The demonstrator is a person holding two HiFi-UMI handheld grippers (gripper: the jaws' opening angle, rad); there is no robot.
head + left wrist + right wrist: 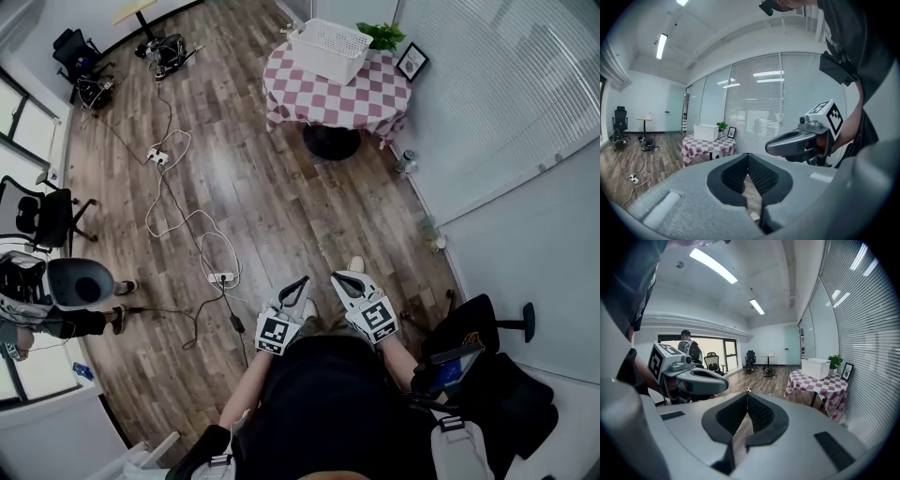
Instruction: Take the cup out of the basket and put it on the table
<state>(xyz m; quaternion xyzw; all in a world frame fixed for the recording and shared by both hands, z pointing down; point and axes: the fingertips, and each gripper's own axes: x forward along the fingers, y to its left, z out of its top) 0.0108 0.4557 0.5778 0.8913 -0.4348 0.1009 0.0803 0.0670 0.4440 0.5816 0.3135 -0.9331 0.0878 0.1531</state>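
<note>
A white slatted basket (pixel 330 47) stands on a round table with a red-and-white checked cloth (pixel 337 98), far across the room from me. No cup shows in any view; the basket's inside is hidden. My left gripper (pixel 302 280) and right gripper (pixel 339 276) are held side by side close to my body, over the wooden floor. Both are shut with nothing between the jaws. The left gripper view has its shut tips (pixel 748 154) with the basket (pixel 706 132) small in the distance. In the right gripper view the tips (pixel 747 393) also meet, and the basket (pixel 815 368) sits at right.
White cables and power strips (pixel 221 277) trail over the floor between me and the table. A potted plant (pixel 382 36) and a picture frame (pixel 412 62) share the tabletop. Office chairs (pixel 42 216) and a seated person (pixel 56 300) are at left; a black chair (pixel 478 356) is at right.
</note>
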